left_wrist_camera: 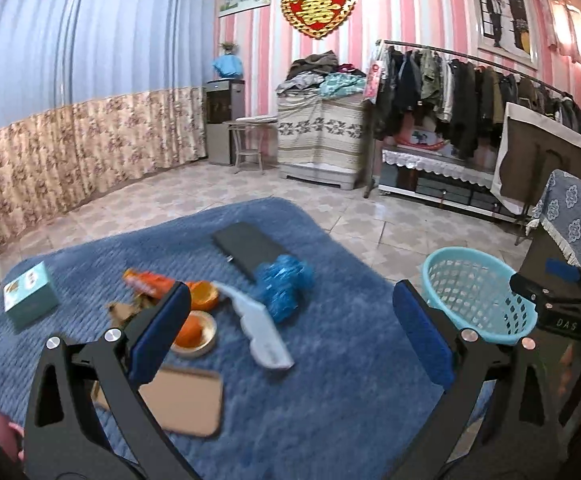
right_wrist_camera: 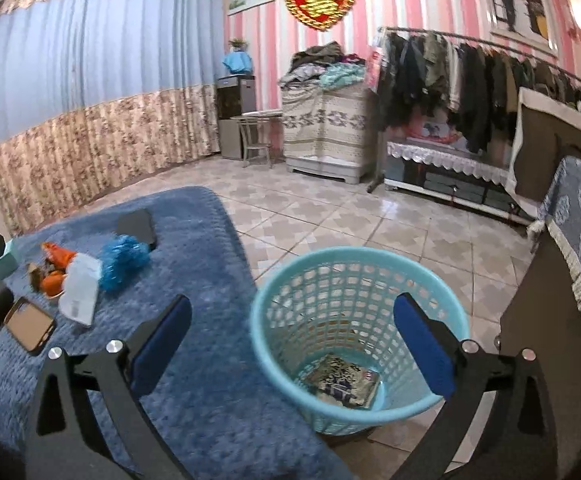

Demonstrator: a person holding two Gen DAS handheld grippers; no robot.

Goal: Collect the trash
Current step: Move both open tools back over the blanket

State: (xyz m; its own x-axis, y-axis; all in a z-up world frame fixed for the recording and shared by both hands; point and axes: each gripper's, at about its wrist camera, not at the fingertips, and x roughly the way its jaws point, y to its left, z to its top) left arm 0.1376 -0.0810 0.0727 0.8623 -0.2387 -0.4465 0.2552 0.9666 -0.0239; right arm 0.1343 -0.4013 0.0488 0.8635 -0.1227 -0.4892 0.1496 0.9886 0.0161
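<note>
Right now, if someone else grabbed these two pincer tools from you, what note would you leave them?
Left gripper: open, empty, over the blue blanket.
Right gripper: open, empty, above the turquoise basket on the floor beside the blanket.
Done: one flat printed packet lies in the basket.
Left on the blanket: orange wrapper, orange peels, white paper piece, crumpled blue plastic. The teal box, dark phone and tan phone case are probably not trash.
</note>
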